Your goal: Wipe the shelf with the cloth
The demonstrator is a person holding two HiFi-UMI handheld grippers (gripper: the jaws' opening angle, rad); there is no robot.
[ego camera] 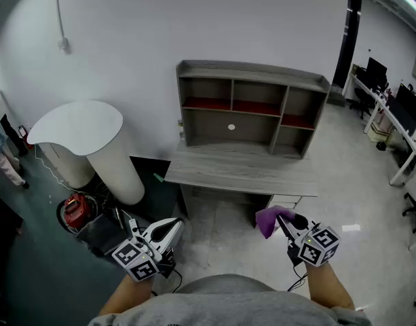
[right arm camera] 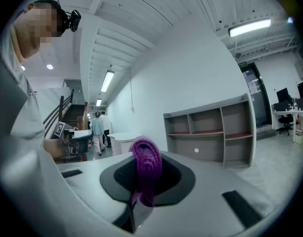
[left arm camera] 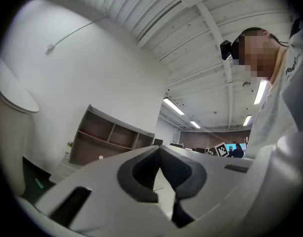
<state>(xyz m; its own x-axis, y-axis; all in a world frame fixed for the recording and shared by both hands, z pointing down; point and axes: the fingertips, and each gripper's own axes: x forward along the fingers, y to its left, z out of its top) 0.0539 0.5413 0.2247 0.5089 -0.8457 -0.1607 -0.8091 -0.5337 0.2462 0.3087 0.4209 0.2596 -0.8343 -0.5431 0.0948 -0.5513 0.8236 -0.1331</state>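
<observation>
- Head view: the right hand-held gripper (ego camera: 285, 221) pinches the purple cloth (ego camera: 267, 220). The shelf (ego camera: 248, 107) stands well ahead of it (wiping not yet begun, I judge).
- Left gripper view: the left hand-held gripper (left arm camera: 159, 152) is pressed together, empty.
- Right gripper view: the cloth sits clamped between the jaws, with the shelf far beyond.

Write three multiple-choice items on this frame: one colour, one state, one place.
1. Cloth colour?
A white
B purple
C green

2. Left tongs are:
A shut, empty
B wide open
C shut on the cloth

3. The cloth is:
A in the left tongs
B in the right tongs
C lying on the shelf

Answers:
1 B, the knit fold shows purple in both the head view and the right gripper view.
2 A, its tips meet with nothing between them.
3 B, it is pinched there, held short of the desk.
</observation>
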